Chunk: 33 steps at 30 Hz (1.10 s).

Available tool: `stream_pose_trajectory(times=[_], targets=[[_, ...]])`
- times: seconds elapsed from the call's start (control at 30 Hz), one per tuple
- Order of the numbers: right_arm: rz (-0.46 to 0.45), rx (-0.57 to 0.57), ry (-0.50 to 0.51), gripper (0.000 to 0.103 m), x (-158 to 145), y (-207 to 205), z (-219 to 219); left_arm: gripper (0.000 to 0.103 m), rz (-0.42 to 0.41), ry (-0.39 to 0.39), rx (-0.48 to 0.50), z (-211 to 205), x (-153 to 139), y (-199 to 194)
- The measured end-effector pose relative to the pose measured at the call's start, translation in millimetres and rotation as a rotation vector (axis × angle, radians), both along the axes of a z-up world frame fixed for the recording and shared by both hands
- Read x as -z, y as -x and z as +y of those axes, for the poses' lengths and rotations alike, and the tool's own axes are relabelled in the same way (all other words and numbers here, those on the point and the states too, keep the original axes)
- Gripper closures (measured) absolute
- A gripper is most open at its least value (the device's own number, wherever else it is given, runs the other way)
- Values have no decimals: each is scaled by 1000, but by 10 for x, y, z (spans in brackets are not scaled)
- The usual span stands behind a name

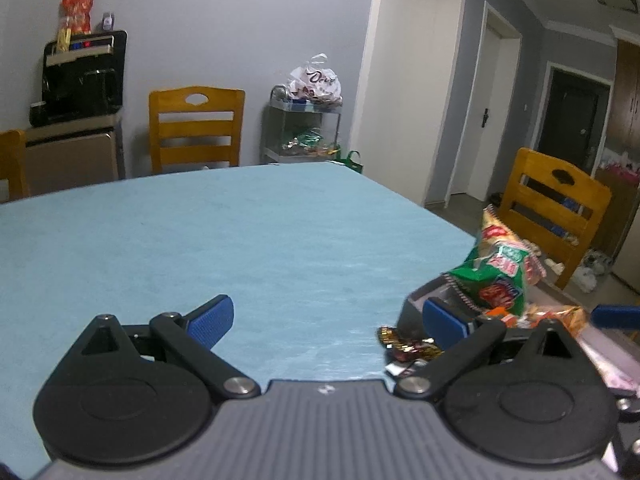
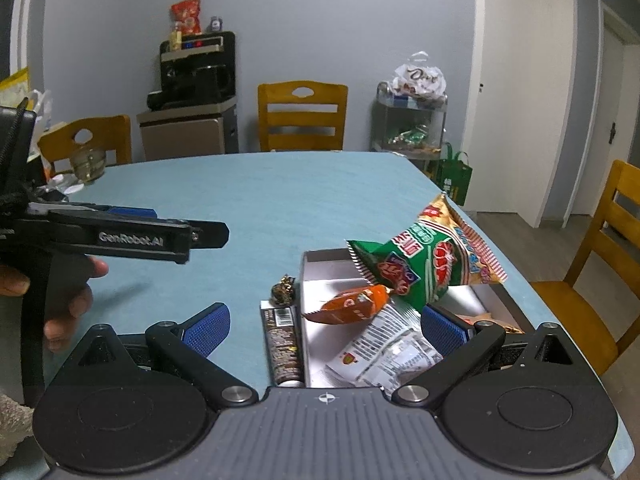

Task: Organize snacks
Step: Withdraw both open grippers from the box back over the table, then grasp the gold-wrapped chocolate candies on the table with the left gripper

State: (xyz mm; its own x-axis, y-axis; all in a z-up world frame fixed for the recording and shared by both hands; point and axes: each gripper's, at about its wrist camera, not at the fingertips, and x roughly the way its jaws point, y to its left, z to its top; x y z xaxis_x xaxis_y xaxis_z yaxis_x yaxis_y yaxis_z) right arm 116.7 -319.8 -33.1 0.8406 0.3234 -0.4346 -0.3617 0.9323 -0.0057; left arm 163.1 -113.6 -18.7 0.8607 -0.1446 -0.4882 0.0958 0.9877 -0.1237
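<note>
Fingers: left gripper (image 1: 327, 322) spread wide, nothing between the blue pads (image 1: 212, 320); right gripper (image 2: 325, 322) also spread, nothing pinched.
Left gripper pose: low over bare cloth; from the right wrist view it shows side-on at the left edge, held by a hand (image 2: 60, 300).
Right gripper pose: above the near end of the box, its right finger (image 2: 444, 324) over the box contents.
Surface: table (image 1: 240, 240) under a light blue cloth, mostly bare across the middle and far side.
Box: shallow grey box (image 2: 320, 258) near the table's right edge, open top.
Snacks in box: green-and-red snack bag (image 2: 424, 268) leaning up out of it, orange candy wrapper (image 2: 352, 304) and white packet (image 2: 388, 352) lying inside.
Snacks outside: dark bar (image 2: 284, 344) flat on the cloth, touching or just beside the box's left wall; small gold-wrapped candy (image 2: 284, 290) beyond its far end.
Far left corner: glass jar (image 2: 88, 164) at the table edge.
Room: grey-blue walls, white doors (image 1: 408, 80); wooden chairs (image 1: 196, 128) around the table.
Back wall: black appliance (image 2: 196, 72) on a cabinet, red snack bag (image 2: 187, 14) on top.
Cart: metal shelf cart (image 2: 412, 128) with a white plastic bag (image 2: 420, 78) on it, green tote (image 2: 454, 174) beside it.
</note>
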Motion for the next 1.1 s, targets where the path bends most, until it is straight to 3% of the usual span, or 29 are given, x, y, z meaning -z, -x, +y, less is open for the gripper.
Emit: stream_pose_trajectory(times=[0.4, 1.1], targets=[[0, -53, 38, 0, 27, -1, 243, 1, 45, 3, -25, 65, 154, -109], [22, -83, 37, 0, 111, 4, 263, 1, 77, -36, -47, -19, 310, -221]])
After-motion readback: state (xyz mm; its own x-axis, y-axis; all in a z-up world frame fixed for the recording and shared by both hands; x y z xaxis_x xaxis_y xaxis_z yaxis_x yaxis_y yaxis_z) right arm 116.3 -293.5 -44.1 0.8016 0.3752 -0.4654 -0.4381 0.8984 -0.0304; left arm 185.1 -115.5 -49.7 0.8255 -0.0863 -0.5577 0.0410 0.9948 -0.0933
